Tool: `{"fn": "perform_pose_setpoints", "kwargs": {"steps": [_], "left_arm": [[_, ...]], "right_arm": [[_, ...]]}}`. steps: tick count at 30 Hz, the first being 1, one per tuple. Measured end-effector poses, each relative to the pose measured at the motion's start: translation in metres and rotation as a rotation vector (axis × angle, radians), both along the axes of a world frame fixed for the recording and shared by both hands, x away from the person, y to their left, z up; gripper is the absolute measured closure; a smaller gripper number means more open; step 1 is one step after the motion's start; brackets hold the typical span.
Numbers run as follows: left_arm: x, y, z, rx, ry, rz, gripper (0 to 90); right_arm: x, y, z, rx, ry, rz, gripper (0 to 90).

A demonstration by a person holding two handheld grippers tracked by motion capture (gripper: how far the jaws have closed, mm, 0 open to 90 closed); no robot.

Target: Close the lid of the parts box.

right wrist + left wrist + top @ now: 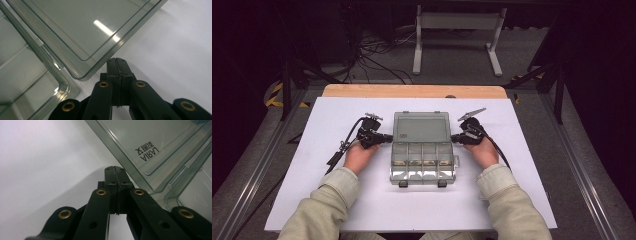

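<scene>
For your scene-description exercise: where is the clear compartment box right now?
In the high view the clear compartment box sits mid-table on the white sheet, lid raised, between the shut left gripper and the shut right gripper.

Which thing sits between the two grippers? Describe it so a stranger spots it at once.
On the white sheet covering the table, look at the middle, between the left gripper and right gripper. There lies a clear box, its lid open and raised at the far side. Its see-through smoky plastic, row of small compartments and two dark latches at the near edge set it apart.
</scene>
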State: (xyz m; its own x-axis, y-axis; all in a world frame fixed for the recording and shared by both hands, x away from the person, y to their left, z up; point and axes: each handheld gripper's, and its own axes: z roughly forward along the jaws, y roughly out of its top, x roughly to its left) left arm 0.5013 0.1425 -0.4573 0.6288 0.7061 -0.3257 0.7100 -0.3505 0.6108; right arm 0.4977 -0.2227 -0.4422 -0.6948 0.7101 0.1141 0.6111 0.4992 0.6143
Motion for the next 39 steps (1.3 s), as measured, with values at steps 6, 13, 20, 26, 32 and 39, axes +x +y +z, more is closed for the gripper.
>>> {"fn": "perform_pose_setpoints", "kwargs": {"steps": [6,13,20,26,32,39], "left_arm": [[0.001,-0.002,-0.002,-0.005,-0.021,0.018,89.9],[0.005,-0.007,-0.001,0.002,-0.022,0.035,89.9],[0.006,-0.013,0.000,0.017,-0.038,0.050,89.9],[0.007,-0.014,-0.001,0.015,-0.049,0.058,89.9],[0.005,-0.014,0.001,0.012,-0.060,0.079,89.9],[0.003,-0.012,0.009,0.006,-0.102,0.100,89.9]], "right_arm": [[0.004,0.005,0.000,-0.007,-0.019,-0.008,90.0],[0.008,0.009,-0.001,-0.012,-0.035,-0.019,90.0],[0.012,0.009,-0.002,-0.003,-0.049,-0.030,90.0],[0.014,0.010,-0.003,0.009,-0.059,-0.052,90.0],[0.013,0.010,0.000,0.015,-0.083,-0.064,90.0],[0.011,0.009,0.007,0.029,-0.120,-0.076,90.0]]}}
